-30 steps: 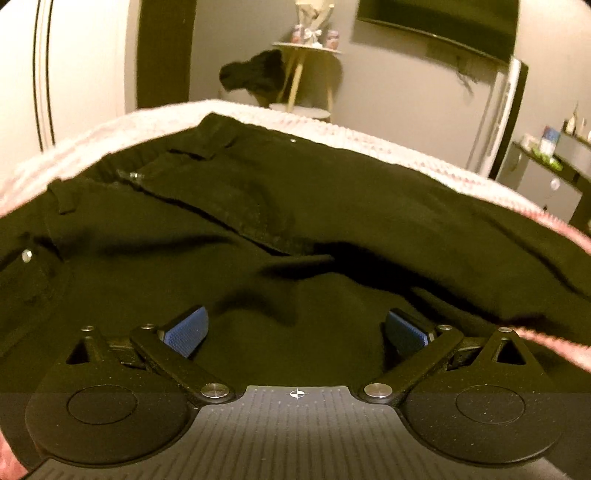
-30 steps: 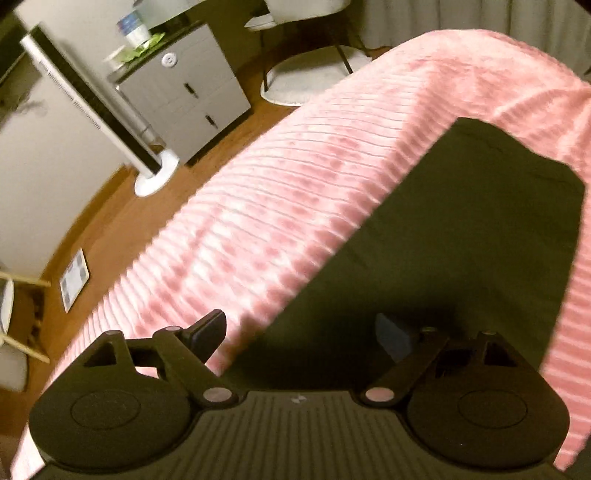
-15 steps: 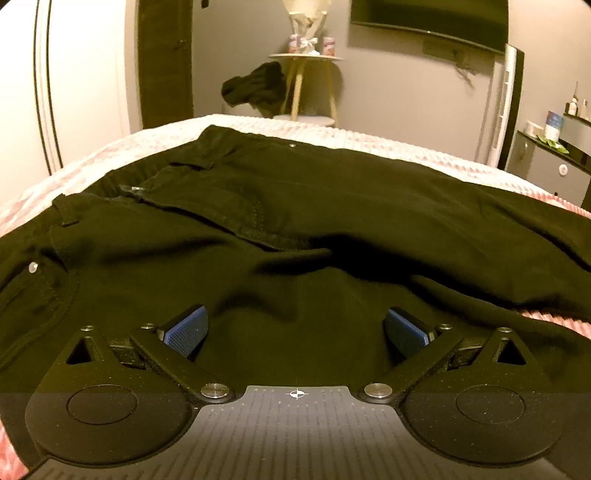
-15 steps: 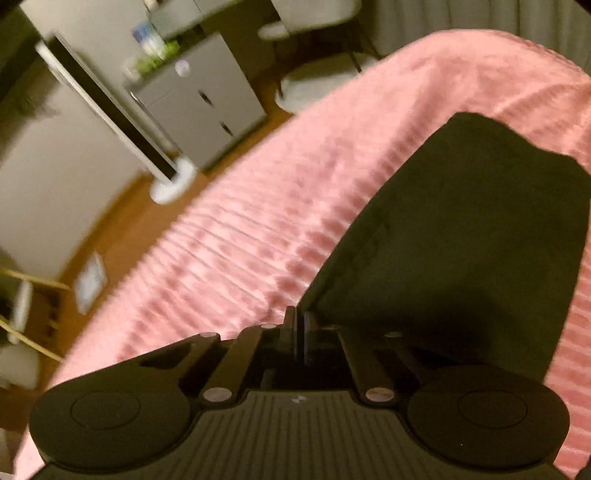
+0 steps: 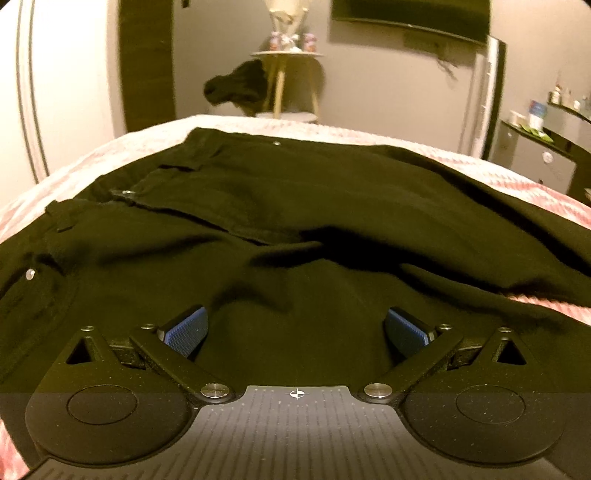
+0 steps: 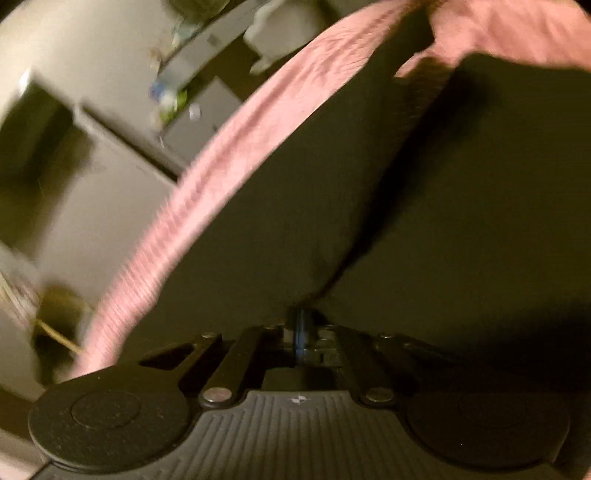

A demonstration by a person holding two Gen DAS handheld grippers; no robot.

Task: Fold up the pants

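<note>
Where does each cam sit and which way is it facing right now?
Left wrist: on the left gripper, low over the bed, looking across the black pants toward a side table and wall TV; its blue pads stand apart.
Right wrist: on the right gripper, tilted, blurred, looking along a pant leg and the pink bedspread toward a grey cabinet; fingers nearly together on a raised fabric fold, opening slightly.
Shared: pants, bedspread.

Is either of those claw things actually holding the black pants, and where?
The right gripper pinches the pants, apparently on a leg's edge, its jaws easing apart slightly. The left gripper stands open over them, holding nothing.
</note>
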